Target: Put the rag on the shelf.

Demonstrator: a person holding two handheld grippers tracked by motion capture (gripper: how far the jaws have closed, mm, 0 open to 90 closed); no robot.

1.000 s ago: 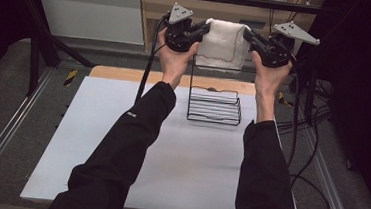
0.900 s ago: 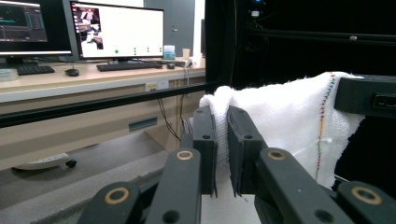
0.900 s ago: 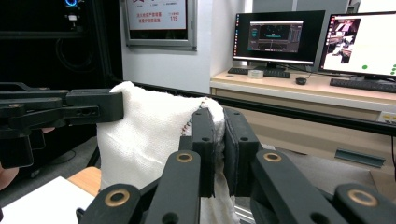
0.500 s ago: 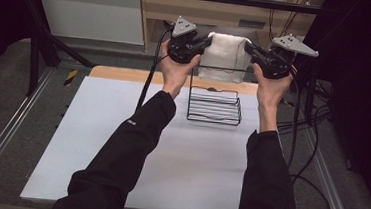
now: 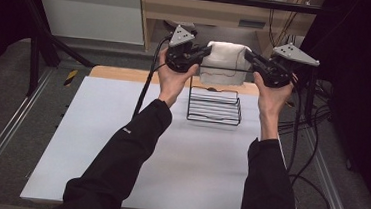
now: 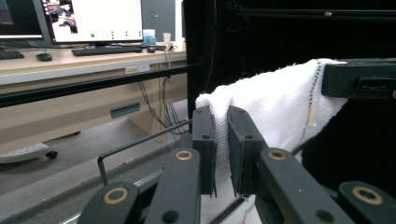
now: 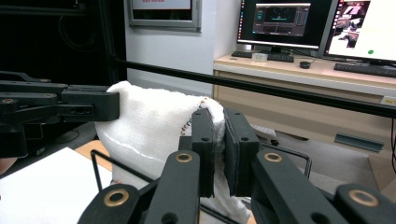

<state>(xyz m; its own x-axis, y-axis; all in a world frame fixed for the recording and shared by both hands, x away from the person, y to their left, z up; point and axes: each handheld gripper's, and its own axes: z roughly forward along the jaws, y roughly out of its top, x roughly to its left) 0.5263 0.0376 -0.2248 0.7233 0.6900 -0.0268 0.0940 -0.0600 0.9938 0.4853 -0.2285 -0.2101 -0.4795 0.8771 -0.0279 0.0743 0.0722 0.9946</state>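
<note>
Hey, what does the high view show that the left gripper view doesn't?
High view alone: the person's two black sleeves, both hands, and the whole wire rack standing on the white table.

Left gripper view alone: a desk with monitors and a keyboard, plus the left gripper pads pinching cloth up close.

Both: the white towel held stretched between the left gripper and the right gripper, above the rack's top bar.

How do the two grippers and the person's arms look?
Both grippers, left and right, are black with brass-coloured rivets on the fingers. Each carries a grey three-cornered plate and trails a black cable. The sleeves are black, the hands bare.
</note>
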